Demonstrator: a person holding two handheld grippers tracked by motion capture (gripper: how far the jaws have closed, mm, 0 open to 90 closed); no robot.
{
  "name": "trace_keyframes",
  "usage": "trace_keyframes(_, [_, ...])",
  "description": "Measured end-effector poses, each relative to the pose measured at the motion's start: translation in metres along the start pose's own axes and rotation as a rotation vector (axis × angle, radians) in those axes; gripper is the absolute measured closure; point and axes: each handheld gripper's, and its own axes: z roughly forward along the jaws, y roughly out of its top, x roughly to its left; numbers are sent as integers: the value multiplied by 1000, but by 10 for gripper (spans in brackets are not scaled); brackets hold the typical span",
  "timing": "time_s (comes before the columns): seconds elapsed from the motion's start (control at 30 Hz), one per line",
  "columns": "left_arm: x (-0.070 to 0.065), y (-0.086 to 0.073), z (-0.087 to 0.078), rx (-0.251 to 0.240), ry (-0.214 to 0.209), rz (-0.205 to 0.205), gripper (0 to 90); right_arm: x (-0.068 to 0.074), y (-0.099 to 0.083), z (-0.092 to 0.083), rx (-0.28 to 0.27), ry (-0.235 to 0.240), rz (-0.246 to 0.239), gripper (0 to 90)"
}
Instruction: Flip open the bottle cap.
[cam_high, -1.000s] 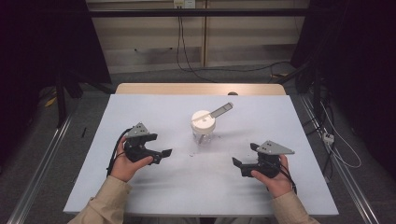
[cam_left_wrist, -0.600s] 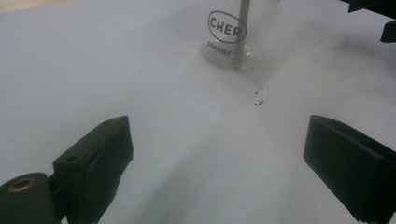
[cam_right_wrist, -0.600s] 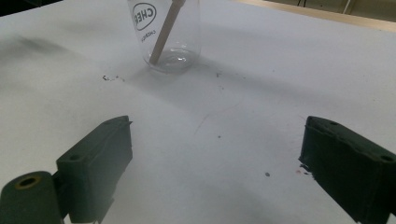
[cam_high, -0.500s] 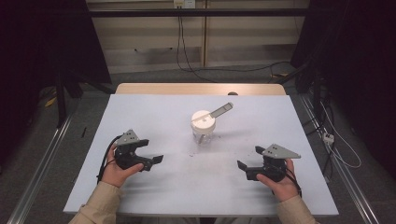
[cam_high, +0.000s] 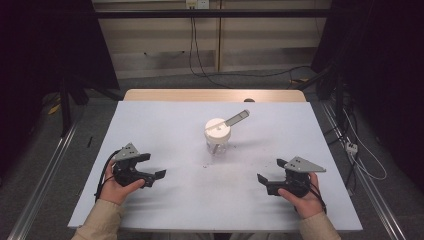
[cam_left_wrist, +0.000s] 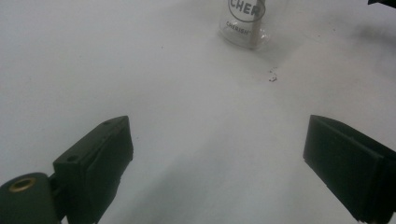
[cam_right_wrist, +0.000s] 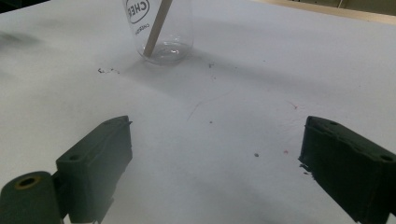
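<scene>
Both hand-held grippers sit low over the white counter w/ jaws spread wide, nothing between them: left hand-held gripper, right hand-held gripper. The clear jar w/ white lid stands ahead of both, roughly midway between them and well apart from each. A flat stick leans out through the lid; its lower end rests on the jar bottom in the right gripper view.

Risks, as I judge them: jar looks light and top-heavy, so a one-sided nudge could tip it. Bumping the stick would lever the lid. Smooth glass may slip if pinched off-centre. Specks near the base could smear.
</scene>
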Motion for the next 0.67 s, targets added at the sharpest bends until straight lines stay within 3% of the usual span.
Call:
trace_keyframes(0.4, [3,-8,-10,-4,22,-2,78,1,-2,-3,6,1,-7,89])
trace_keyframes(0.67, [3,-9,-7,-4,26,4,72,-1,-3,-1,15,-3,-4,89])
